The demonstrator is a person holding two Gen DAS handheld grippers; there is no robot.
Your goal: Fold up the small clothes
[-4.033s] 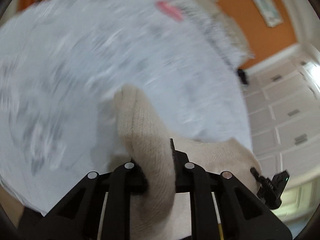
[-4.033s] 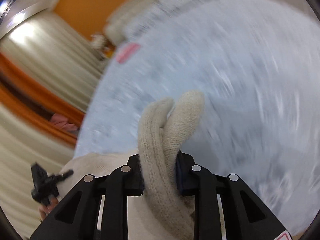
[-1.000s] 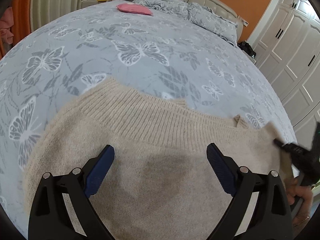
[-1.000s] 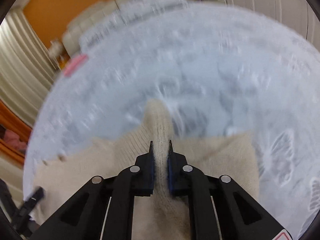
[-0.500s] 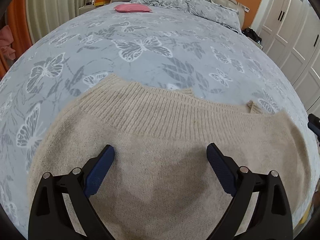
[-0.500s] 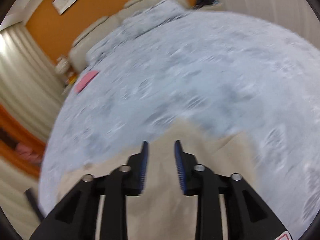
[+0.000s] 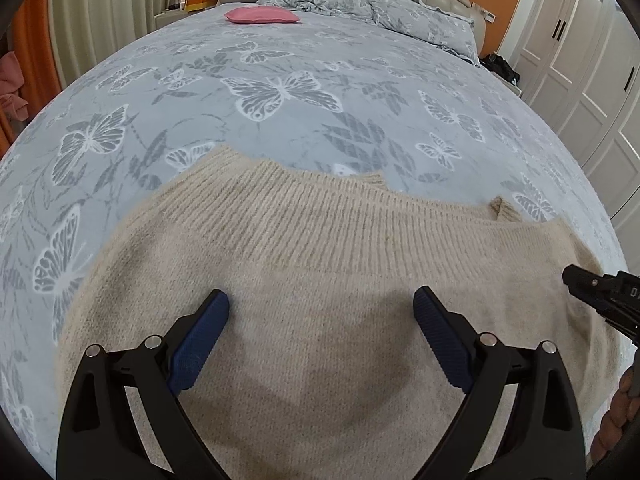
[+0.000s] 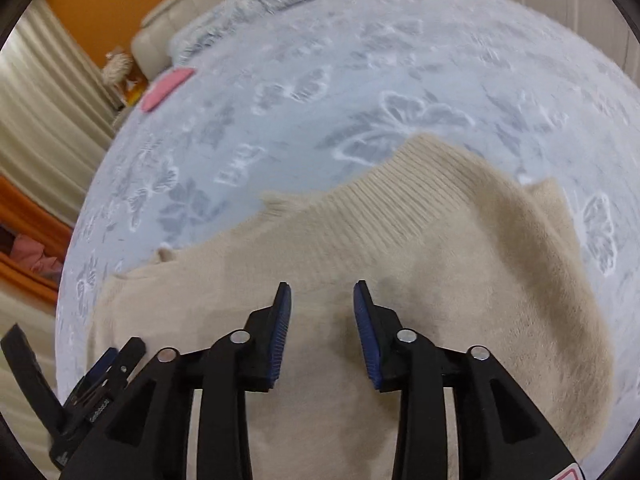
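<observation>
Right now I have the beige knit sweater (image 7: pixel 320 320) lying on the bed (image 7: pixel 280 120), ribbed band toward the headboard. My left tongs (image 7: pixel 321 308) gape wide above it, empty. My right tongs (image 8: pixel 322 300), just opened partway, hold nothing. Two risks: pinching both layers, or dragging the loose knit into bunches.

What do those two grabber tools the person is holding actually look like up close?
Both are alike: the left gripper and the right gripper each have two matte black plastic fingers with cut-out openings, silver round pins at the joints, and ribbed dark blue pads on the inner faces. No cables show.
</observation>
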